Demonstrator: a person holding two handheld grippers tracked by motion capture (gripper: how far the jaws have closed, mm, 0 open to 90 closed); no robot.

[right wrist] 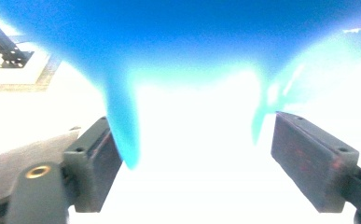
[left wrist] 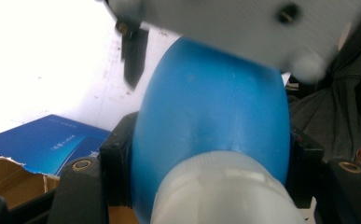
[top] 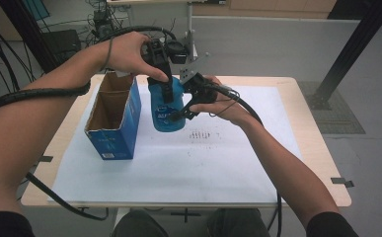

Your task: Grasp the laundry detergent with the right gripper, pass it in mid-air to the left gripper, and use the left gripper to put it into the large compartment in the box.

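Observation:
A blue plastic bottle (top: 168,111) with a white cap (left wrist: 220,191) is upright over the white sheet, just right of an open blue cardboard box (top: 114,118). My left gripper (top: 165,86) comes down from above and is shut on the bottle's (left wrist: 211,107) upper body, a jaw pressed against each side. My right gripper (top: 186,106) stands open at the bottle's right side, its jaws wide apart around the bottle's blurred blue wall (right wrist: 169,37). Whether the bottle rests on the sheet or hangs just above it, I cannot tell.
The box (left wrist: 38,142) has a torn top and a bare brown inside. A white sheet (top: 203,163) covers most of the wooden table (top: 307,123). Black cables trail from both grippers. Dark frame posts stand behind the table.

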